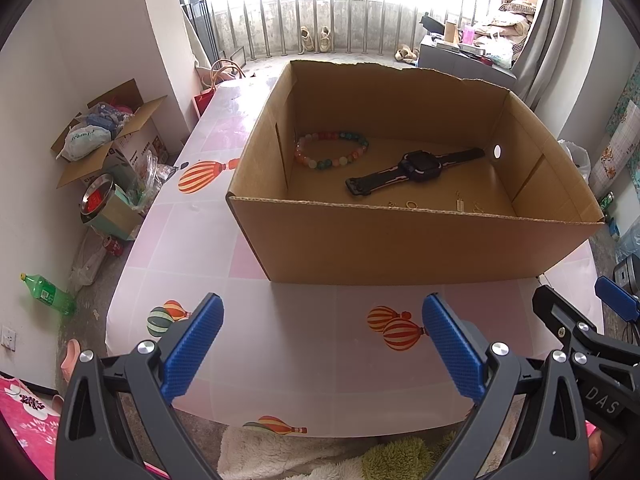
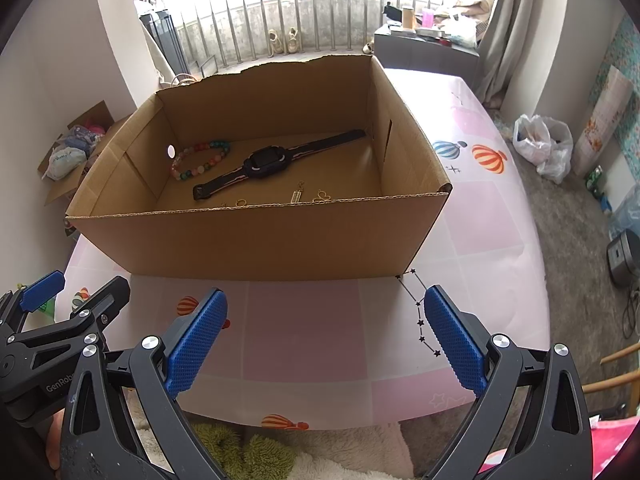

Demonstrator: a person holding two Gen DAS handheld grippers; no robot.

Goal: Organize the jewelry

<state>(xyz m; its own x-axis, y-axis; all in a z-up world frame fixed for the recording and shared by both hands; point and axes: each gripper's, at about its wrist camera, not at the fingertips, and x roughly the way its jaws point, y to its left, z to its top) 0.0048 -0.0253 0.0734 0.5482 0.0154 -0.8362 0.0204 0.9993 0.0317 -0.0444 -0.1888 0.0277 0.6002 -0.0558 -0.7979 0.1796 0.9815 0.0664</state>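
Observation:
An open cardboard box (image 1: 400, 248) (image 2: 256, 248) stands on the pink table. Inside lie a multicoloured bead bracelet (image 1: 331, 150) (image 2: 200, 160), a black watch (image 1: 418, 168) (image 2: 268, 164) and small gold pieces (image 1: 412, 203) (image 2: 296, 196) near the front wall. My left gripper (image 1: 322, 320) is open and empty, held over the table in front of the box. My right gripper (image 2: 326, 314) is open and empty, beside it to the right. A thin black star chain (image 2: 420, 316) lies on the table by the box's front right corner, near my right finger.
The tablecloth (image 2: 304, 328) has balloon prints. On the floor to the left are a box of clutter (image 1: 108, 136), a metal bowl (image 1: 96, 200) and a green bottle (image 1: 48, 292). To the right are a plastic bag (image 2: 544, 148) and a dark device (image 2: 622, 256).

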